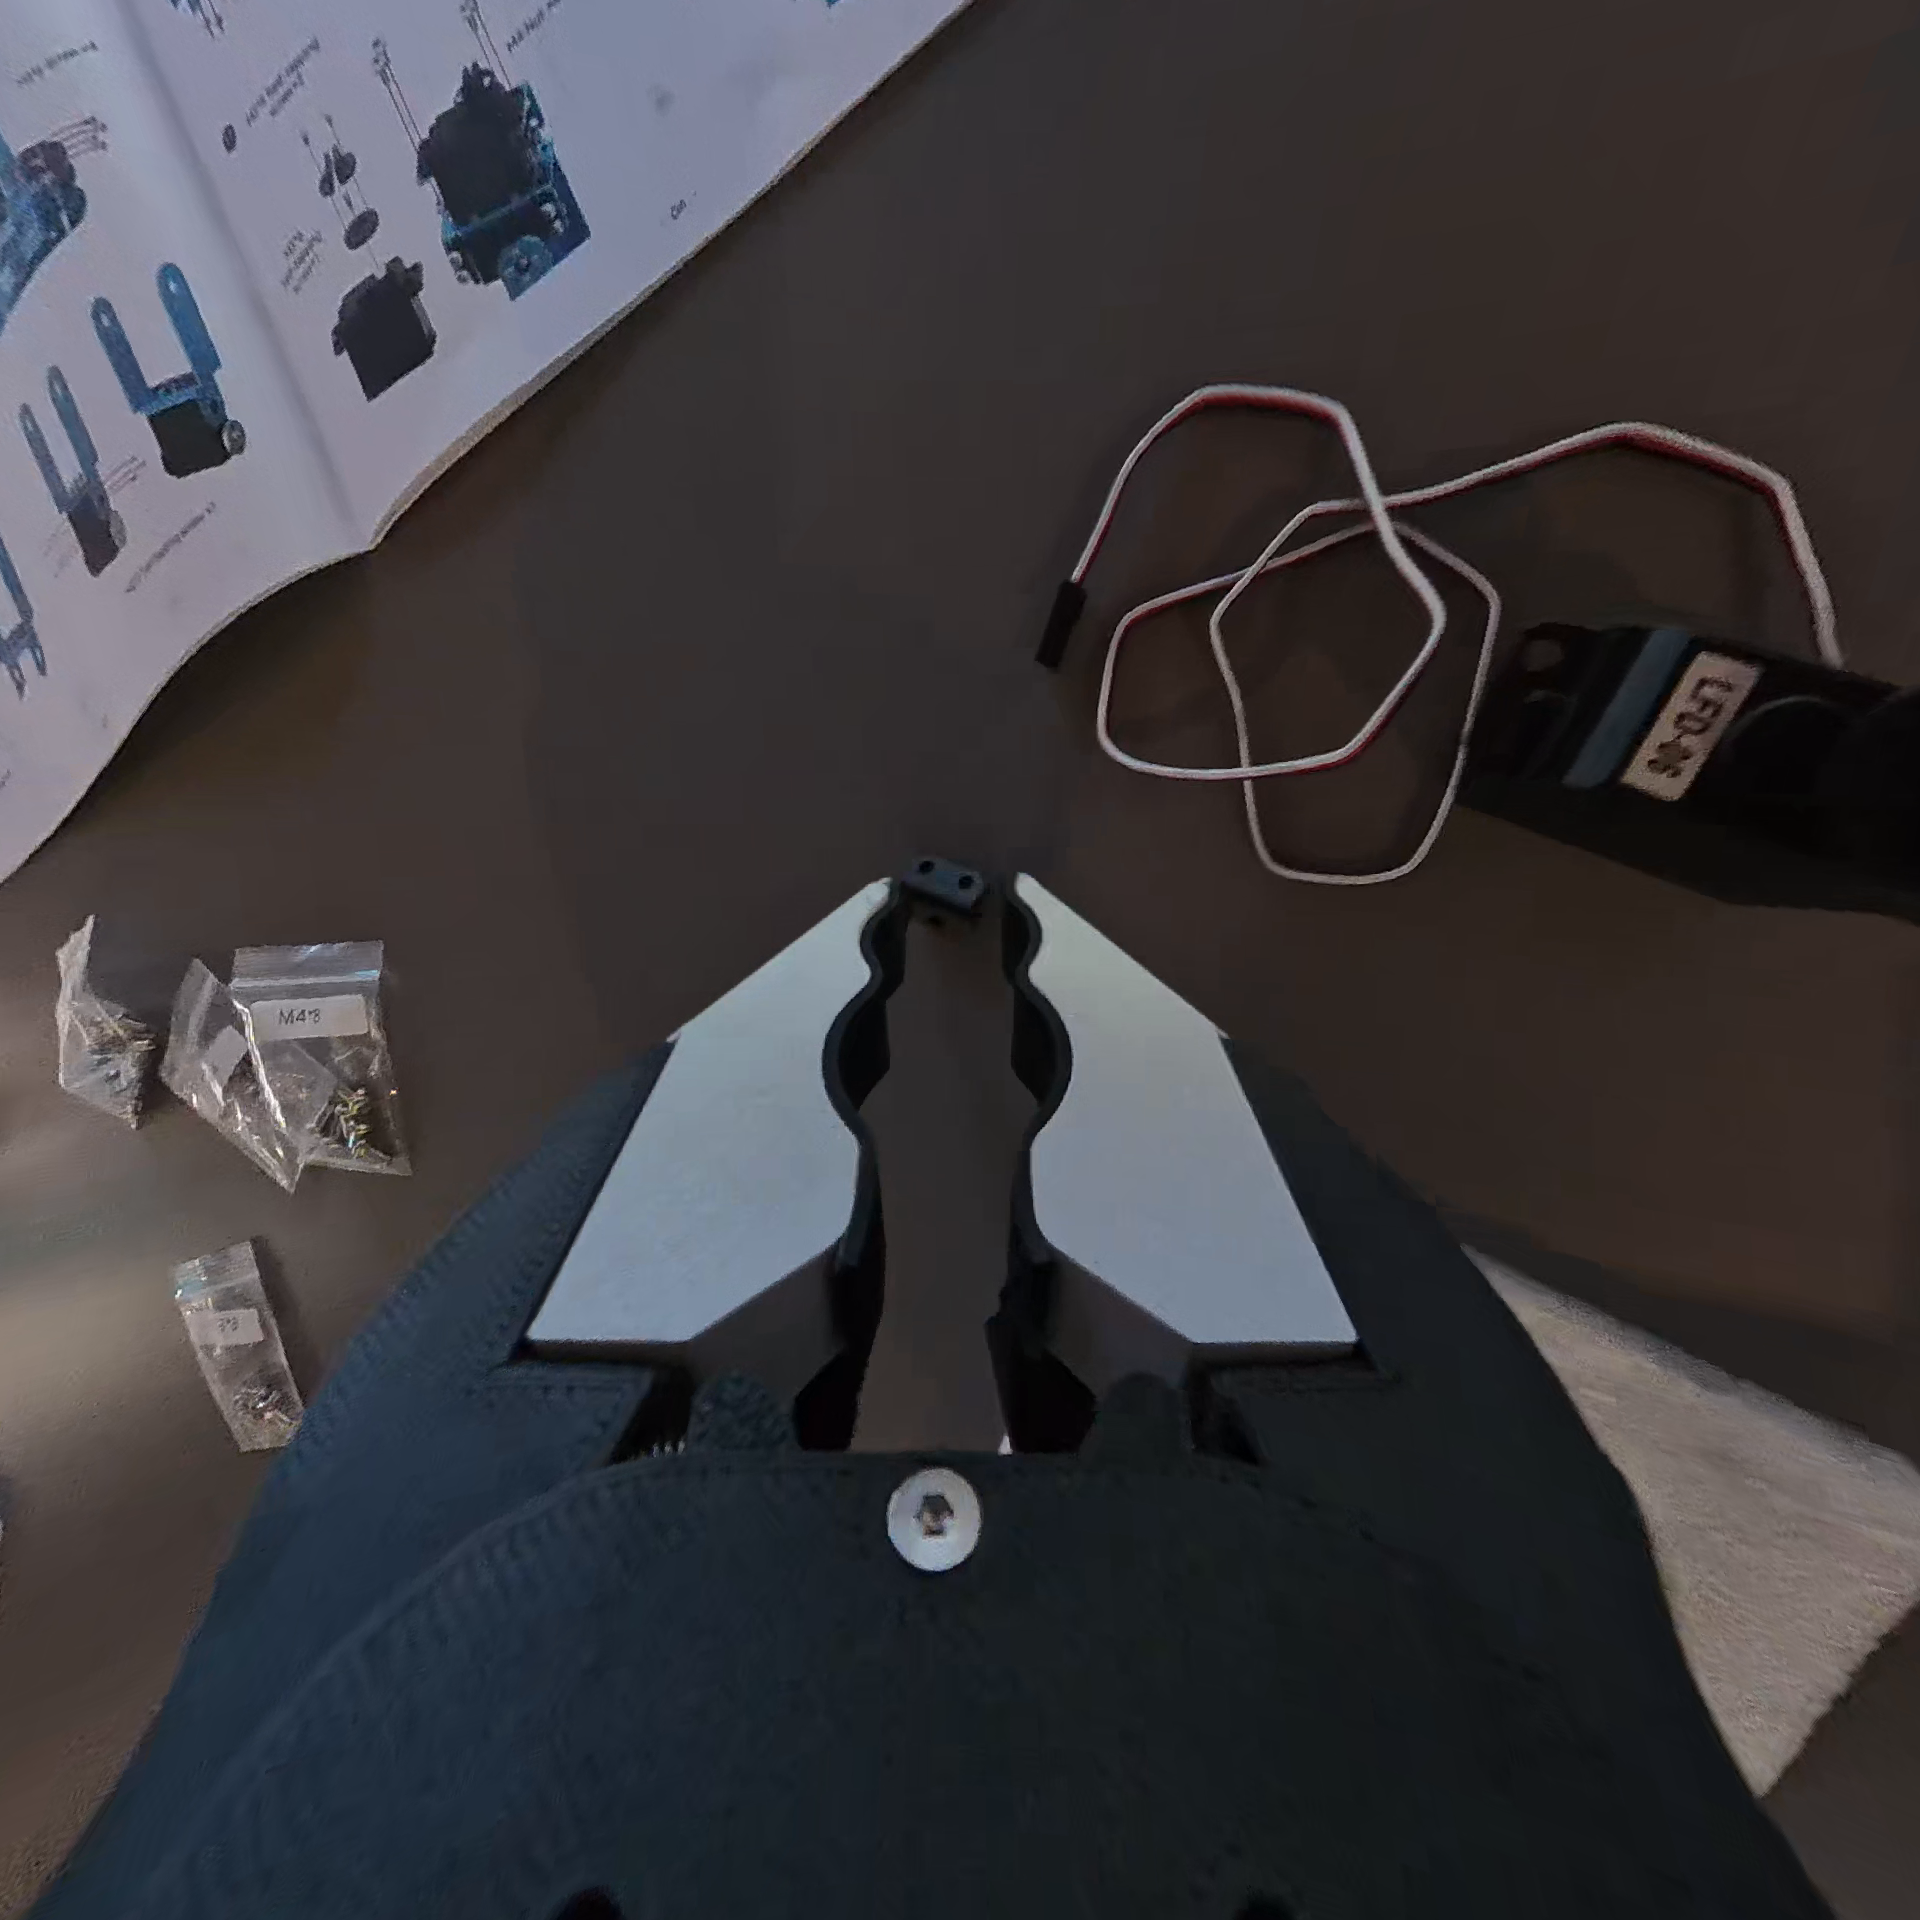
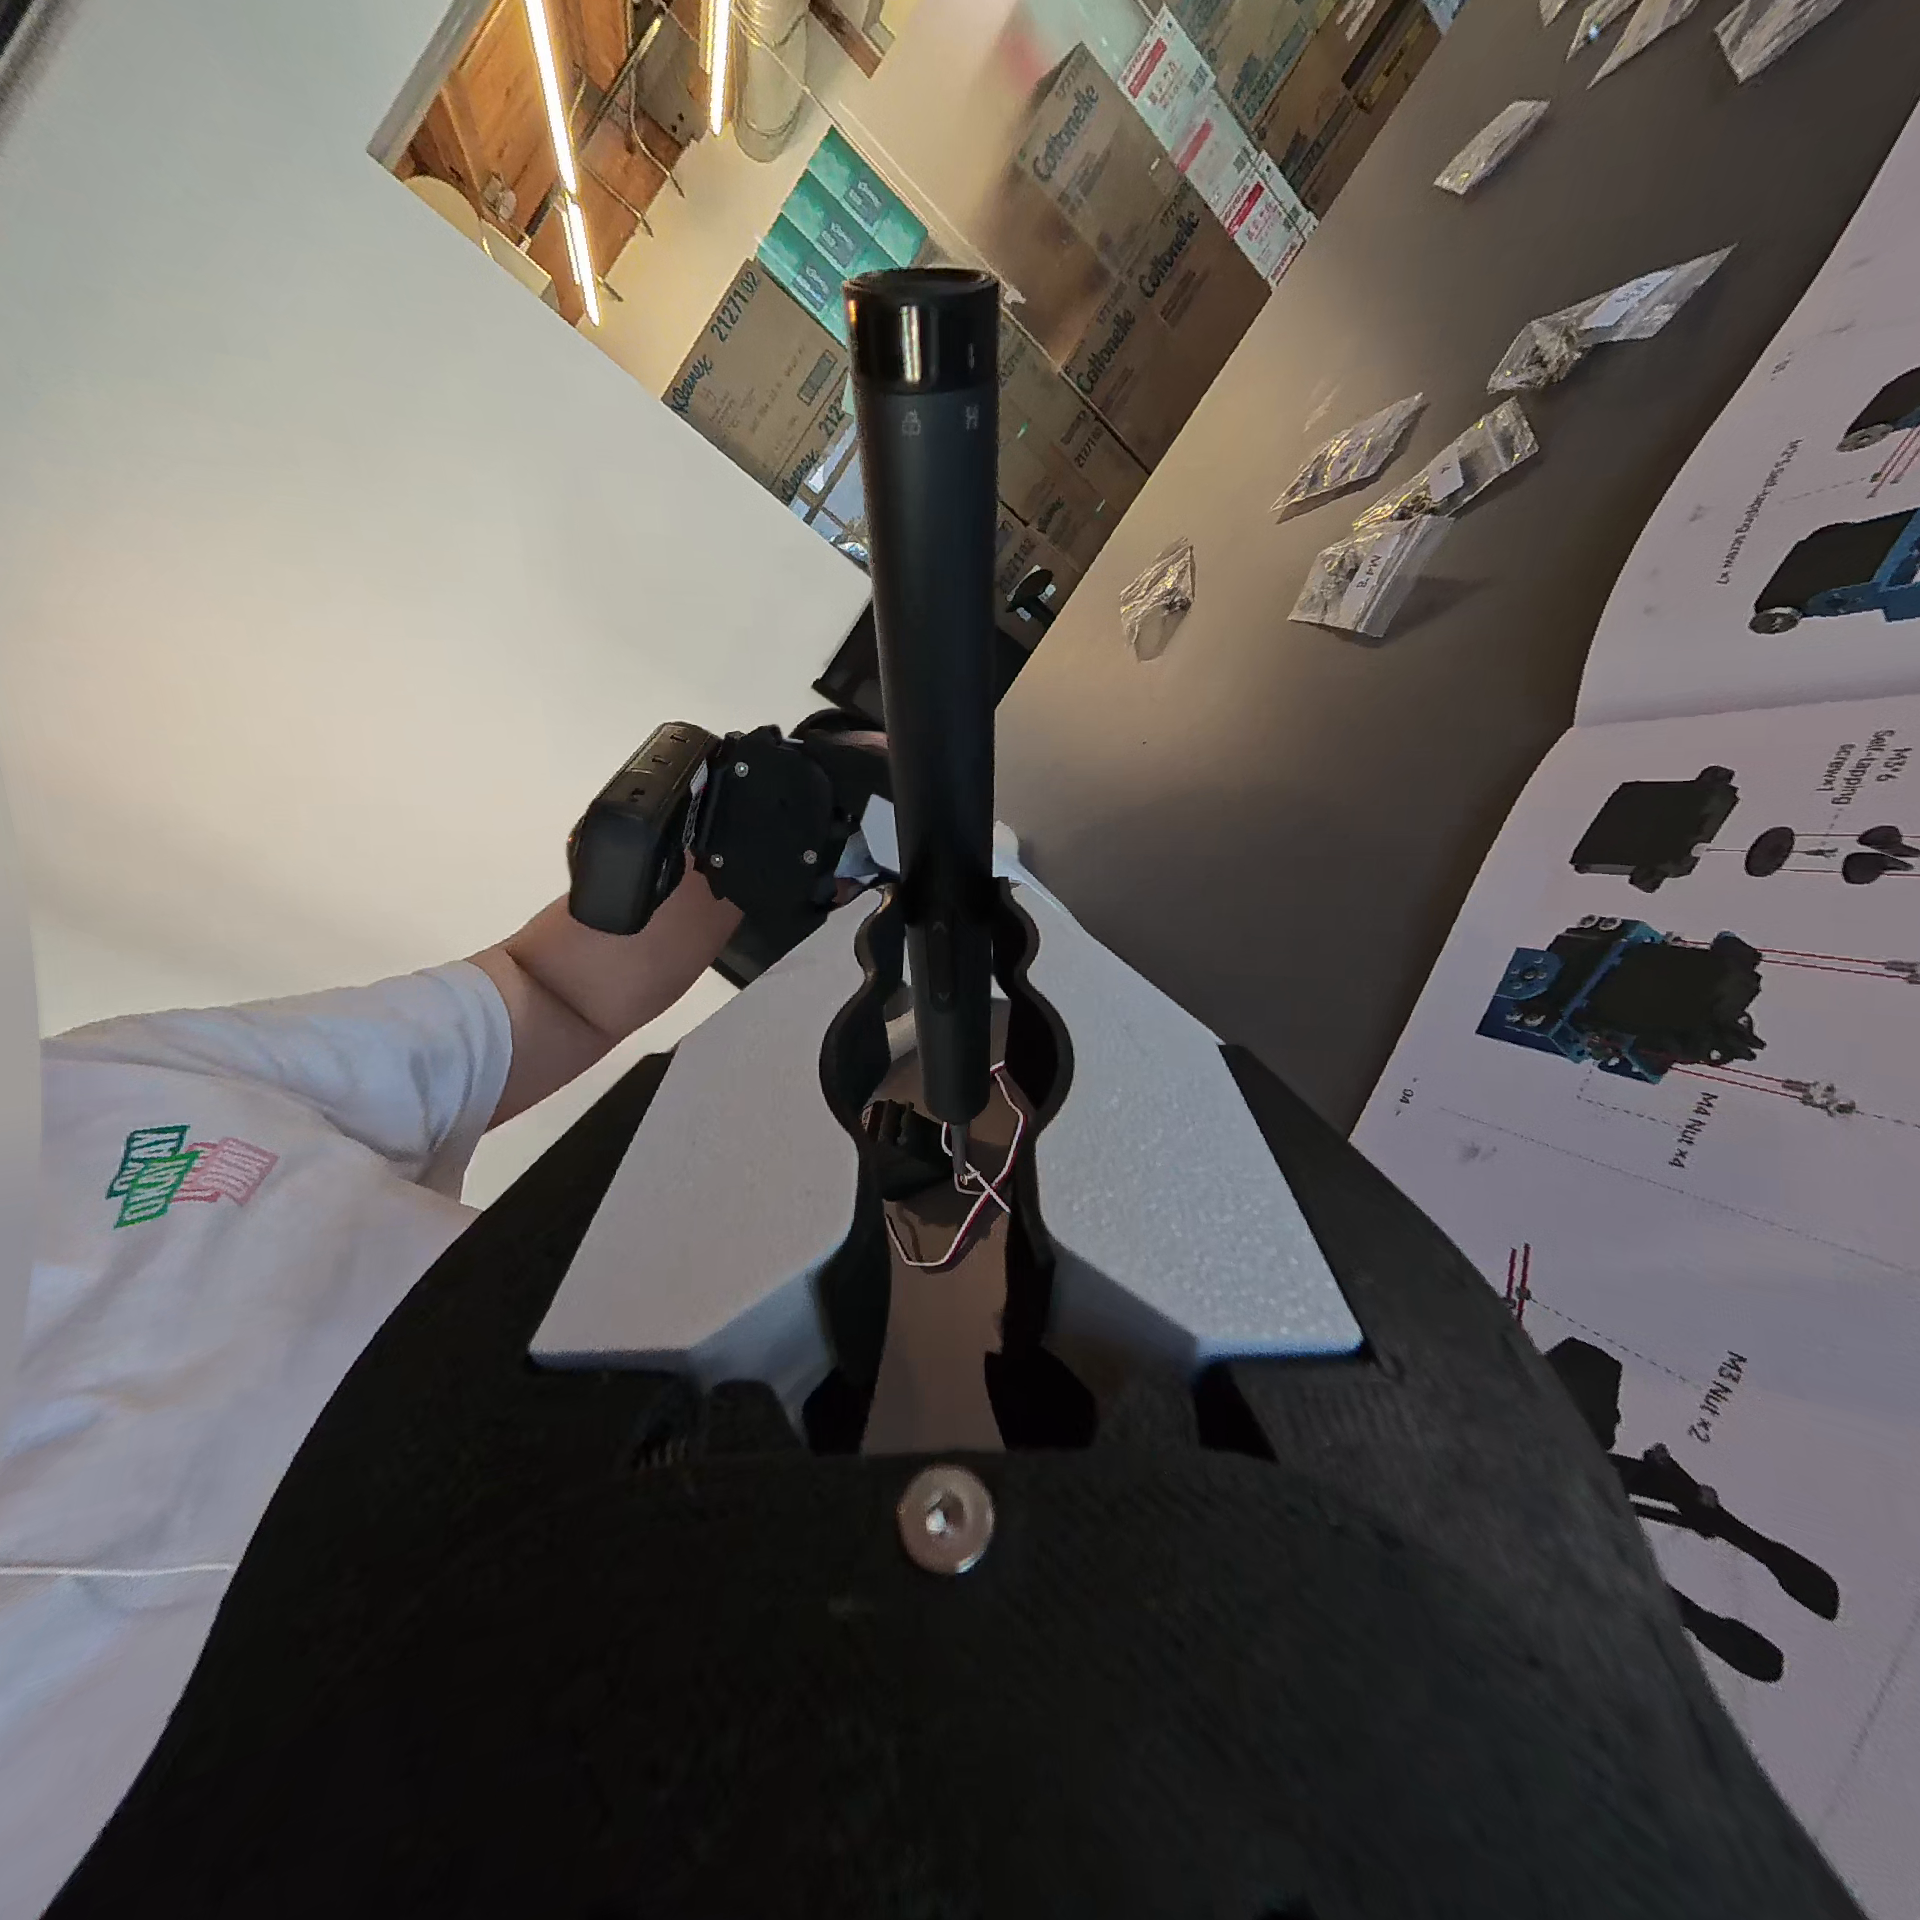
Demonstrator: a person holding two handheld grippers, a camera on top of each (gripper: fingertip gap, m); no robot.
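In the left wrist view my left gripper [image 1: 945,896] is shut on a small black plastic part [image 1: 940,879] with two holes, held at the fingertips just above the dark table [image 1: 831,582]. A black servo [image 1: 1683,748] with a looped white and red wire [image 1: 1299,623] lies to the right of it. In the right wrist view my right gripper [image 2: 940,914] is shut on a black pen-shaped electric screwdriver [image 2: 930,623]. Its bit [image 2: 961,1153] points down at the servo wire [image 2: 982,1205] seen between the jaws. The left gripper [image 2: 748,842] and a hand show beyond it.
An open instruction booklet [image 1: 312,260] lies at the far left, also seen in the right wrist view [image 2: 1714,1039]. Several small bags of screws [image 1: 281,1060] lie to the left. A white cloth [image 1: 1714,1538] lies at the lower right. Cardboard boxes [image 2: 1091,260] stand beyond the table. Spacing between my two grippers at the tips: around 15 cm.
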